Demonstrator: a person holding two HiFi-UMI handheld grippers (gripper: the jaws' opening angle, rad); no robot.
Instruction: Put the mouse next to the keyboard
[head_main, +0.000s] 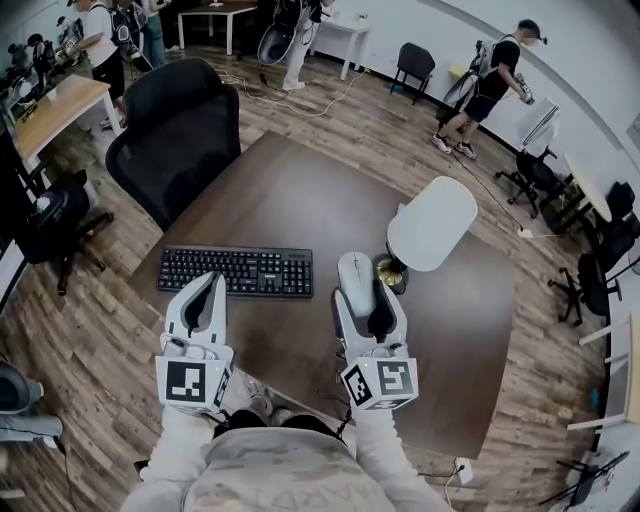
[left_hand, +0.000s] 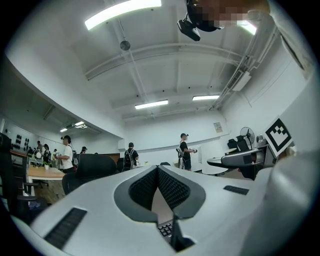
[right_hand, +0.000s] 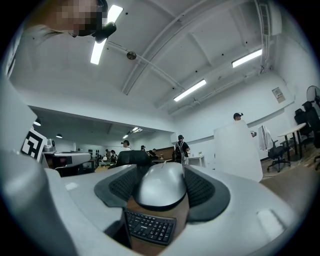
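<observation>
A black keyboard lies on the brown table; part of it shows low in the right gripper view. Just right of the keyboard's end, my right gripper is shut on the grey-white mouse. In the right gripper view the mouse fills the gap between the dark pads. Whether it touches the table I cannot tell. My left gripper hovers at the keyboard's near edge, its tips meeting on nothing.
A white lamp shade on a dark base stands close to the right of the mouse. A black office chair sits at the table's far left corner. People stand farther back in the room.
</observation>
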